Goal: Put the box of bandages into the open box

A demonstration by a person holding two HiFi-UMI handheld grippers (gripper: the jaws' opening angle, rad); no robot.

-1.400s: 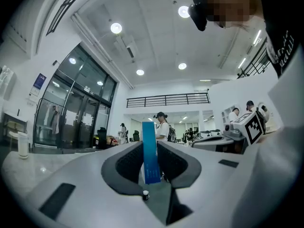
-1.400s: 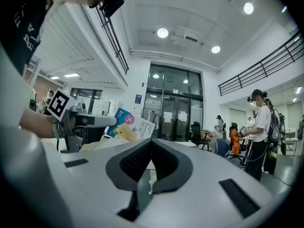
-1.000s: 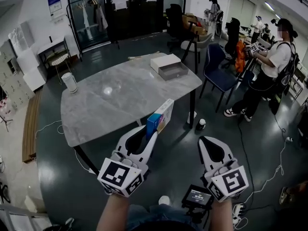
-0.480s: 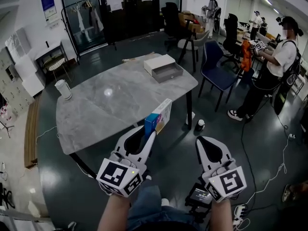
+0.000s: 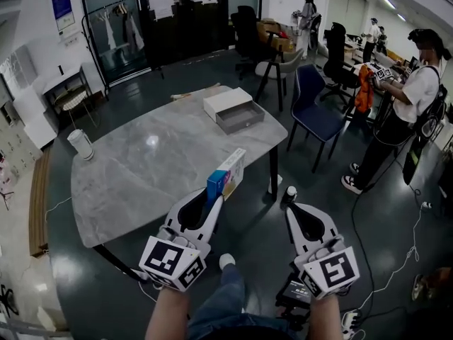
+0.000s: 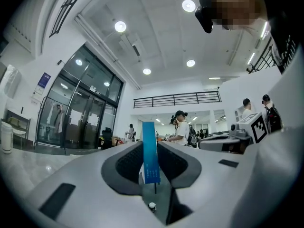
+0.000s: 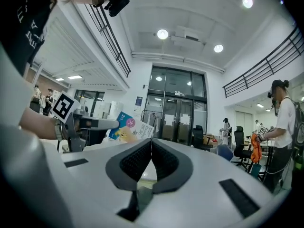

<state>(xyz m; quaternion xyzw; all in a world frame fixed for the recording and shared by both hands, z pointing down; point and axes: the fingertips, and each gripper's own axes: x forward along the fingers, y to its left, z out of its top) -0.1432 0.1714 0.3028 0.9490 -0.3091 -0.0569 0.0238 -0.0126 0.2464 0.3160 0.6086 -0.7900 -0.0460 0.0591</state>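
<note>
The left tool (image 5: 211, 198) is clamped on the end of a box of bandages (image 5: 228, 172). The right tool (image 5: 292, 208) has its jaws together, empty. Both point forward, level, side by side.

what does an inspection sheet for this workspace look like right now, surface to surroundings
surface: grey marble table, glossy.
job's things: box of bandages held in the left gripper by the table's near edge; open box at the far edge, drawer pulled out.
clutter: white cylinder near the table's left edge; small bottle on the floor by a table leg.
grippers: left shut on the box of bandages; right gripper jaws together, nothing in them.
cables: white cable and power strip on the floor at right.
surroundings: blue chair; person standing at right; glass doors behind.
</note>
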